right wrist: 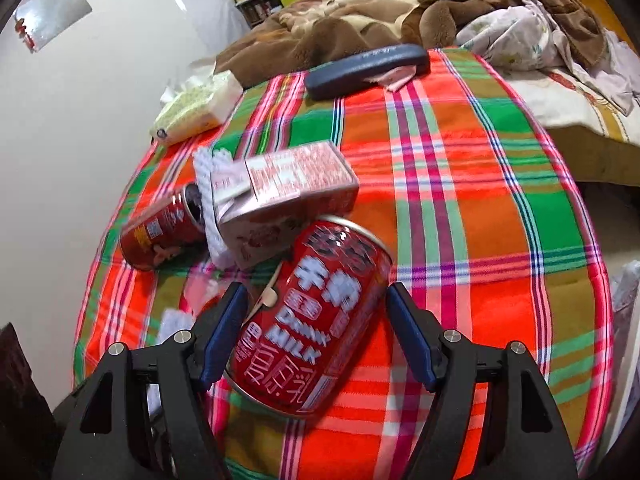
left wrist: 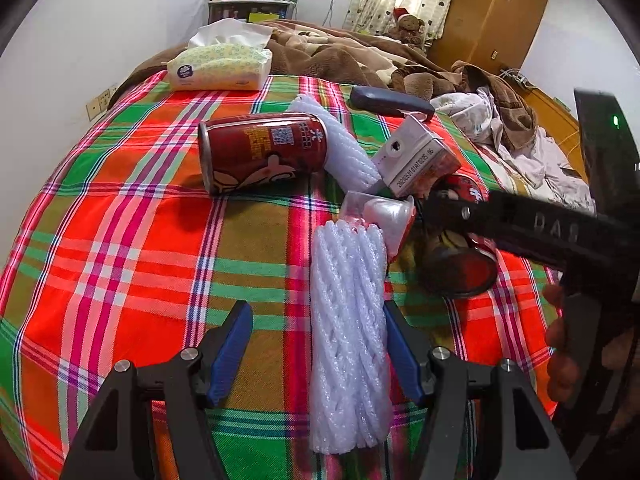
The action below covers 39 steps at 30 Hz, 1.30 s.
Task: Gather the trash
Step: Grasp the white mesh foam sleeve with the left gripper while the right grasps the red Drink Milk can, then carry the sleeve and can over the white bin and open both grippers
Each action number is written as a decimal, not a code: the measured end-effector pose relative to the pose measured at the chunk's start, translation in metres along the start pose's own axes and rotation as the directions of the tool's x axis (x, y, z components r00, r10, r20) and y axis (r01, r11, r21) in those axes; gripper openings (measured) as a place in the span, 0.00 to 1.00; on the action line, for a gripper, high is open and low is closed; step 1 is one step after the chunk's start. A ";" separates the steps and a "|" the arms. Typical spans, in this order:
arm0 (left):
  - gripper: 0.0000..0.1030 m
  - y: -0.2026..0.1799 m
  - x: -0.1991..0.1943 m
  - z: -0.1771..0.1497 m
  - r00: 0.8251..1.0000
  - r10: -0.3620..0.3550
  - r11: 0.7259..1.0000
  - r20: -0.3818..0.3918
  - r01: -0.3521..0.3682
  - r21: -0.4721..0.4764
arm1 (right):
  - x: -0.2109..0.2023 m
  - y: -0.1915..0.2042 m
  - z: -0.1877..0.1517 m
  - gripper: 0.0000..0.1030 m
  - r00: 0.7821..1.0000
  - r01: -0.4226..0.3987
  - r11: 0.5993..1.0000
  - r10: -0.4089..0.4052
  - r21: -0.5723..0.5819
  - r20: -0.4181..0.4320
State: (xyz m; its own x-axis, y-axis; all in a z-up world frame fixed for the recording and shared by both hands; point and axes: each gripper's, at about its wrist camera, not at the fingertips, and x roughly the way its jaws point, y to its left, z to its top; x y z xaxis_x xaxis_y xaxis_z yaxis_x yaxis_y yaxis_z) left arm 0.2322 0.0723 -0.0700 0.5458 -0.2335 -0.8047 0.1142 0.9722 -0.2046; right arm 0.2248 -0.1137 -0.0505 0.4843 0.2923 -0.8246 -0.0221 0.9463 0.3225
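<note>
White foam netting (left wrist: 348, 336) lies lengthwise between the blue pads of the left gripper (left wrist: 318, 344), nearer the right pad; the jaws stand wide and whether that pad touches it cannot be told. Ahead to the left lies a red can (left wrist: 262, 152) on the plaid cloth (left wrist: 120, 240). The right gripper (right wrist: 316, 332), jaws wide, straddles another red can (right wrist: 312, 320) without pressing; a pink carton (right wrist: 280, 192) lies just beyond.

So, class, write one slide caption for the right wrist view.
Open right gripper straddles a red milk can lying on the plaid cloth.
</note>
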 end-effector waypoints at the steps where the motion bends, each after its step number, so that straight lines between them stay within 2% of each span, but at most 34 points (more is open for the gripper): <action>1: 0.63 0.001 0.000 0.000 1.000 0.001 1.000 0.000 -0.001 -0.001 | 0.000 0.000 -0.002 0.71 1.000 0.025 1.000 -0.025 -0.018 -0.001; 3: 0.63 0.003 0.001 0.001 1.000 0.006 1.000 0.002 -0.006 -0.002 | -0.002 0.000 -0.006 0.71 0.997 0.082 0.995 -0.083 -0.064 0.000; 5: 0.63 0.002 0.002 0.001 1.000 0.012 1.000 0.003 -0.012 -0.008 | -0.005 -0.006 -0.010 0.71 0.995 0.105 0.992 -0.104 -0.074 0.010; 11: 0.61 0.000 0.003 0.001 1.000 0.011 1.000 0.005 -0.011 -0.009 | -0.010 -0.021 -0.016 0.65 0.995 0.088 0.994 -0.085 -0.071 0.043; 13: 0.55 -0.002 0.003 0.000 1.000 0.016 1.000 0.007 -0.016 -0.003 | -0.010 -0.022 -0.016 0.63 0.995 0.087 0.993 -0.083 -0.085 0.056; 15: 0.49 -0.004 0.003 0.000 1.000 0.025 1.000 0.007 -0.025 0.004 | -0.011 -0.020 -0.016 0.54 0.996 0.081 0.992 -0.075 -0.098 0.056; 20: 0.31 -0.004 0.003 0.002 1.000 0.018 1.000 0.003 -0.018 -0.003 | -0.013 -0.018 -0.018 0.53 0.994 0.091 0.988 -0.082 -0.127 0.075; 23: 0.27 -0.005 0.003 0.001 1.000 0.014 1.000 0.003 -0.014 -0.006 | -0.015 -0.020 -0.020 0.53 0.994 0.087 0.988 -0.077 -0.130 0.079; 39: 0.27 -0.032 -0.032 0.000 0.997 -0.017 1.000 0.076 0.015 0.025 | -0.050 -0.028 -0.030 0.53 0.986 0.083 0.988 -0.063 -0.128 0.153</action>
State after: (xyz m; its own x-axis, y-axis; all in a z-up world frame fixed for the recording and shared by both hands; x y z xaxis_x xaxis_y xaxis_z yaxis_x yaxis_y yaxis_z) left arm 0.2109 0.0488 -0.0372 0.6053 -0.2478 -0.7565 0.1429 0.9687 -0.2030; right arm 0.1755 -0.1510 -0.0326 0.6130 0.2076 -0.7624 -0.0936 0.9772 0.1908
